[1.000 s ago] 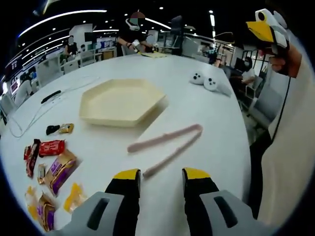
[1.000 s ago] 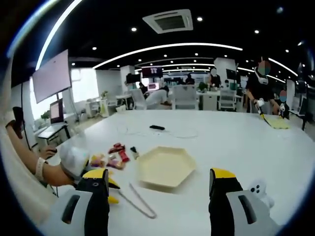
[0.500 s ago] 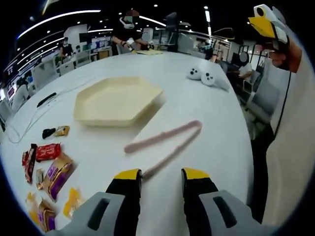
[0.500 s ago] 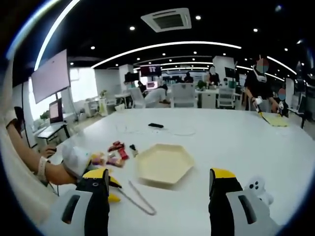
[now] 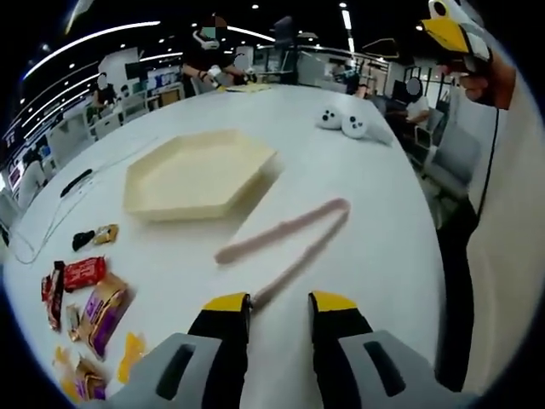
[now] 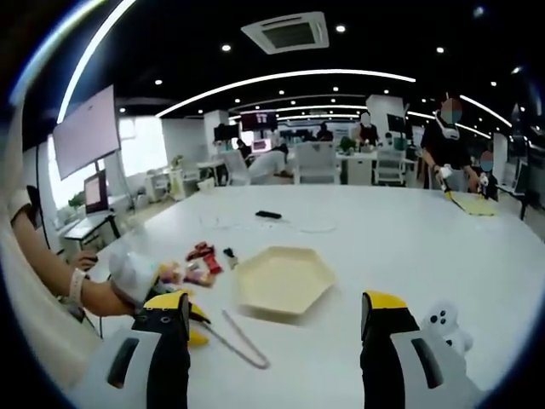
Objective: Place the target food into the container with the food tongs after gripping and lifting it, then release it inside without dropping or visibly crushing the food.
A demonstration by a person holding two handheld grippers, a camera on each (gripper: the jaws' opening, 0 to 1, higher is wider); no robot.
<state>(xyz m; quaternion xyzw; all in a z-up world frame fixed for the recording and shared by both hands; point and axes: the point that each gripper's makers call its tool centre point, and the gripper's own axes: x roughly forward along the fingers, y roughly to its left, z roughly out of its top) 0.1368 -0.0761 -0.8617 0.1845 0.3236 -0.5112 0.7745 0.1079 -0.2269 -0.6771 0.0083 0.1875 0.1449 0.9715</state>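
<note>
The left gripper (image 5: 279,303) has edged nearer the pink food tongs (image 5: 285,239) than a second ago: its yellow-tipped jaws now stand a little closer together, holding nothing, with the near end of one tong arm just at the gap between them. The tongs lie flat on the white table (image 5: 375,221), unmoved, and the cream hexagonal container (image 5: 197,174) sits beyond the fingertips to the left. The wrapped snacks (image 5: 88,294) lie left of the jaws. The right gripper (image 6: 274,308) hangs high with jaws wide apart and empty, much as before.
</note>
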